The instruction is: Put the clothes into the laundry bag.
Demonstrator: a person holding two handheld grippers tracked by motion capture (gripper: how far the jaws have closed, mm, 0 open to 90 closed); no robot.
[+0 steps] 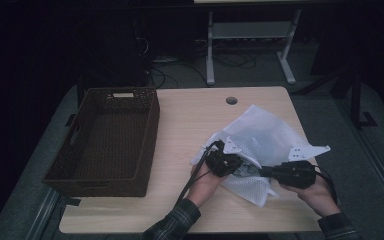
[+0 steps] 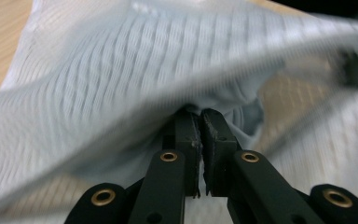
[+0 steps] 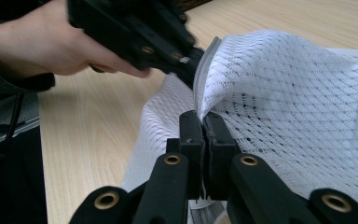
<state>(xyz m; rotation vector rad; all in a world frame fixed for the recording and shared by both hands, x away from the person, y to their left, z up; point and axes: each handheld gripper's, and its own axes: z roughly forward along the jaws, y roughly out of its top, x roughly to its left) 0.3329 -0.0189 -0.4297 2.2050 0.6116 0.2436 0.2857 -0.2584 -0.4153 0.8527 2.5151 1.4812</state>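
I hold a white mesh bag (image 1: pixel 265 140) with both grippers, and it lies on the desk (image 1: pixel 190 120) right in front of my fingers. My left gripper (image 2: pixel 200 116) has its fingers pressed together on a fold of the bag's edge. My right gripper (image 3: pixel 201 119) pinches the edge too, just beside the left one, whose black fingers (image 3: pixel 177 58) show above mine in the right gripper view. The bag hangs loose past both sets of fingers, toward the far side of the desk. I think the thin net could slip out of a pinch if I pull too hard or too fast. It could also tear if I tug the two ways at once. The two grippers are very close, so they might bump. A dark woven basket (image 1: pixel 107 142) sits well off to the left of my fingers, open and waiting. I can see no words or labels on the bag or the basket.
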